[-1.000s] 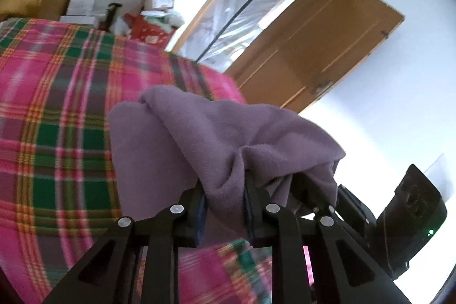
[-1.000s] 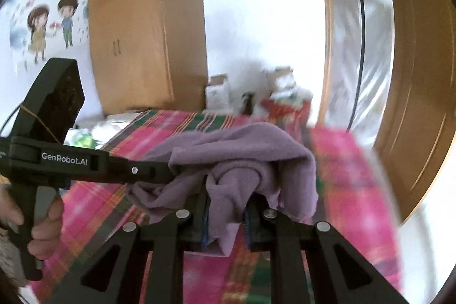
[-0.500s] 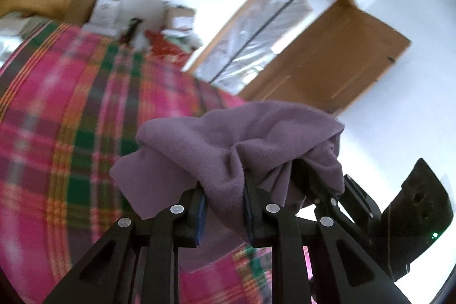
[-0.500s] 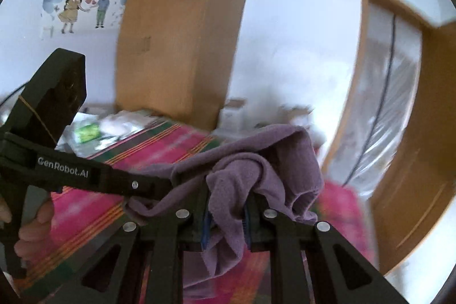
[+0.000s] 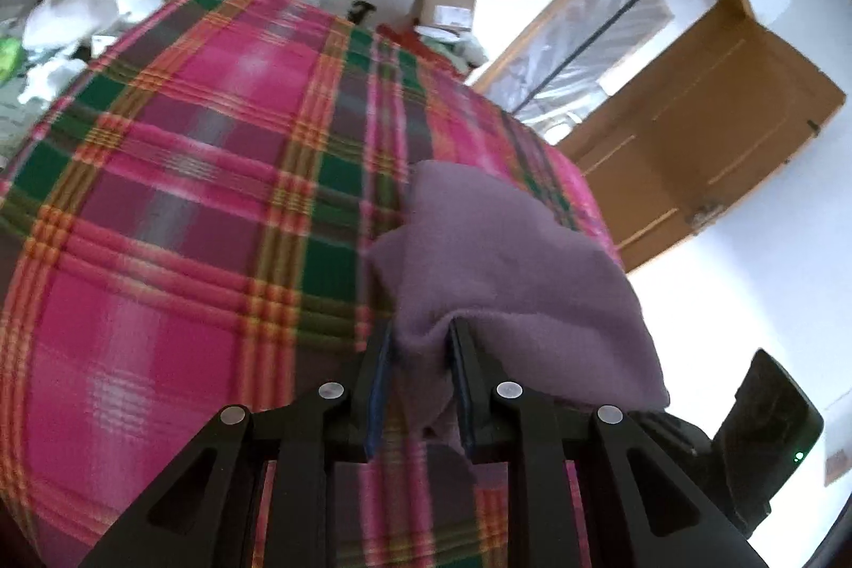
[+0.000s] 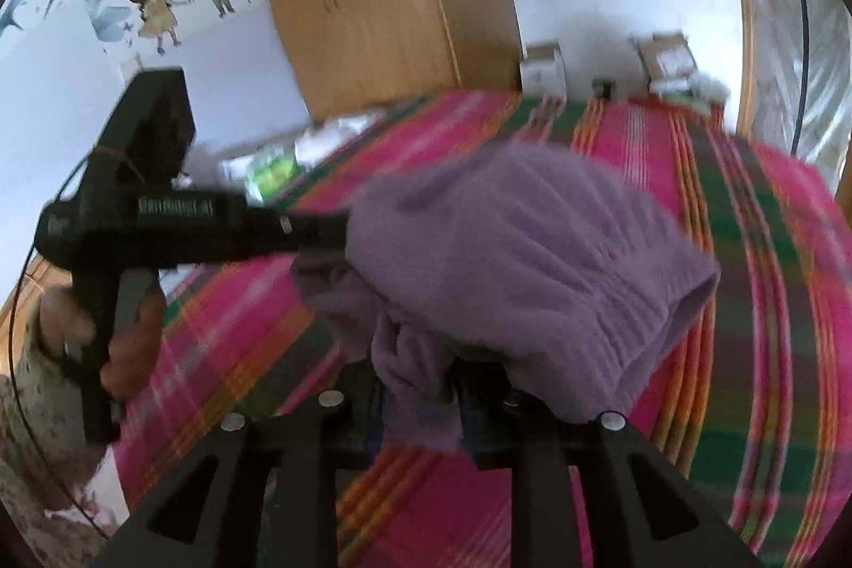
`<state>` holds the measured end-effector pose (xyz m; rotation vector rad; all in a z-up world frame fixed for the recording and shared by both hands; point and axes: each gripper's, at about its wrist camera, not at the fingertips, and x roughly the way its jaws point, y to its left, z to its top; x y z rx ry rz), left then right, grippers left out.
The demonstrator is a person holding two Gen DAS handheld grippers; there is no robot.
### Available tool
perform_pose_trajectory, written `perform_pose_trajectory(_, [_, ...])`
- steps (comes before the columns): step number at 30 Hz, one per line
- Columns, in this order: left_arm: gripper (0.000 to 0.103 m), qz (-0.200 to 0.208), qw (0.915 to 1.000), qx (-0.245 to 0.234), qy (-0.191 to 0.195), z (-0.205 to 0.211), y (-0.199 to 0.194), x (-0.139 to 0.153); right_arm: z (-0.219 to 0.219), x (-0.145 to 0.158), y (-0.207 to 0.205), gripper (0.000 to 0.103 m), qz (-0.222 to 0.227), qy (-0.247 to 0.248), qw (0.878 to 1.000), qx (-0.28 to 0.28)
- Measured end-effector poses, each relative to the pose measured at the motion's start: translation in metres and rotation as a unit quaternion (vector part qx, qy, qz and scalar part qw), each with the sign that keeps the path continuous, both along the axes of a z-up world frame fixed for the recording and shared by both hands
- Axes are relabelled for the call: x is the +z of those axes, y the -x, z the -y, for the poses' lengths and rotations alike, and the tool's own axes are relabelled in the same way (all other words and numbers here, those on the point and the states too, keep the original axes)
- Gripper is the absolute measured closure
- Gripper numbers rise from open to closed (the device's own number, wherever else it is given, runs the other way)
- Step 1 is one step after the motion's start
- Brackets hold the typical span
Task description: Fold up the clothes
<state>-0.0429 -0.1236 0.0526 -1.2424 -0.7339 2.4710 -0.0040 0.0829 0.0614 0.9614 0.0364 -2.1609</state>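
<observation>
here the left gripper [image 5: 420, 344] pinches a fold of the purple fleece garment [image 5: 511, 259], and the right gripper [image 6: 418, 387] clamps another bunched part of it [image 6: 511, 259]. the garment hangs between them above the pink plaid blanket [image 5: 175, 206].

A plain purple garment [image 5: 506, 259] lies over a pink, green and orange plaid blanket [image 5: 186, 206].
</observation>
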Motion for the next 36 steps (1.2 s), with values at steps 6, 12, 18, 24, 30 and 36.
perform_pose_trajectory(6, [0.084,-0.032,0.9993,0.008,0.016,0.014,-0.014,0.013,-0.049,-0.001,-0.008,0.078,0.036,0.056,0.997,-0.038])
perform_pose_trajectory(12, [0.080,-0.072,0.9944,-0.048,0.061,-0.024,-0.017,0.037,-0.091,-0.001,-0.006,0.077,0.074,0.132,0.985,-0.084])
perform_pose_trajectory(18, [0.076,-0.101,0.9823,-0.115,0.108,-0.070,-0.019,0.050,-0.111,-0.006,0.010,0.056,0.124,0.204,0.964,-0.114])
perform_pose_trajectory(24, [0.069,-0.126,0.9671,-0.171,0.140,-0.102,-0.026,0.055,-0.109,-0.012,0.037,0.059,0.175,0.273,0.940,-0.107])
perform_pose_trajectory(30, [0.069,-0.147,0.9508,-0.203,0.182,-0.120,-0.032,0.055,-0.094,0.002,0.050,0.072,0.155,0.277,0.943,-0.096])
perform_pose_trajectory(36, [0.069,-0.148,0.9507,-0.182,0.203,-0.125,-0.021,0.057,-0.076,0.023,0.054,0.076,0.131,0.274,0.950,-0.070])
